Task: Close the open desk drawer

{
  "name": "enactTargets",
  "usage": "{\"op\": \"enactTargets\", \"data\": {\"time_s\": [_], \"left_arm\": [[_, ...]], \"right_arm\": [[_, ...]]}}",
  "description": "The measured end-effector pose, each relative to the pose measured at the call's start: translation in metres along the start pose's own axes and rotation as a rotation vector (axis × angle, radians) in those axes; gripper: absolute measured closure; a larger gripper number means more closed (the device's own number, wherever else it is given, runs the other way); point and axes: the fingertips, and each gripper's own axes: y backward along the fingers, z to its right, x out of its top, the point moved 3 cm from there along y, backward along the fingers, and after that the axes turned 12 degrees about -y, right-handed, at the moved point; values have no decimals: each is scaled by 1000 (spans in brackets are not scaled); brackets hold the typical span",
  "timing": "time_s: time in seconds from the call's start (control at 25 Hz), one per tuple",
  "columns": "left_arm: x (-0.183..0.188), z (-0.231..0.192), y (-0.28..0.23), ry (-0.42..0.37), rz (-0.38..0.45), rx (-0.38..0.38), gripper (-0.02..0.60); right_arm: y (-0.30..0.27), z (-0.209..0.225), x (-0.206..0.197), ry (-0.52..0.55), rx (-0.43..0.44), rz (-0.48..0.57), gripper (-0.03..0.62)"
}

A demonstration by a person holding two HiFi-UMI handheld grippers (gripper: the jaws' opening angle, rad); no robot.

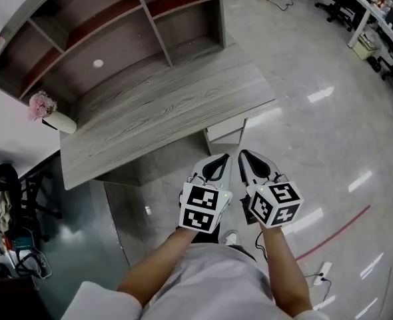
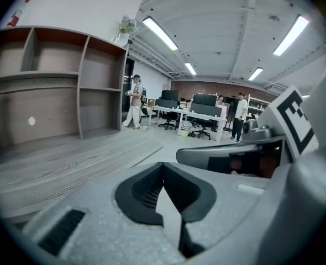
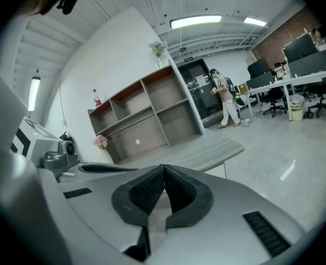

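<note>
both tongs, left (image 1: pixel 223 159) and right (image 1: pixel 243 155), are pinched shut on nothing just off the desk (image 1: pixel 163 112) front edge, and the drawer (image 1: pixel 224 128) under that edge looks nearly in, so next i'd judge one flat push.

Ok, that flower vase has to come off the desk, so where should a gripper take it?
Probably around the white vase body, below the pink flowers, coming level from the desk front: blooms cover its mouth and the shelf unit stands behind it.

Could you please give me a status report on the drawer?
Left gripper, right gripper shut, empty, side by side. White drawer front under grey wooden desk untouched. Nothing in the way.
</note>
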Motion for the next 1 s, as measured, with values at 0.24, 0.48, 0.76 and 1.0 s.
{"op": "enactTargets", "data": {"time_s": [0.24, 0.48, 0.76, 1.0], "left_arm": [[14, 10, 14, 14, 34, 25, 578], [27, 20, 29, 24, 69, 27, 578], [28, 30, 35, 21, 60, 19, 578], [29, 32, 35, 12, 59, 16, 578]], "right_arm": [[23, -16, 7, 137, -38, -1, 594], [40, -32, 10, 183, -28, 24, 594], [46, -38, 11, 208, -22, 28, 594], [48, -38, 13, 204, -18, 32, 594]]}}
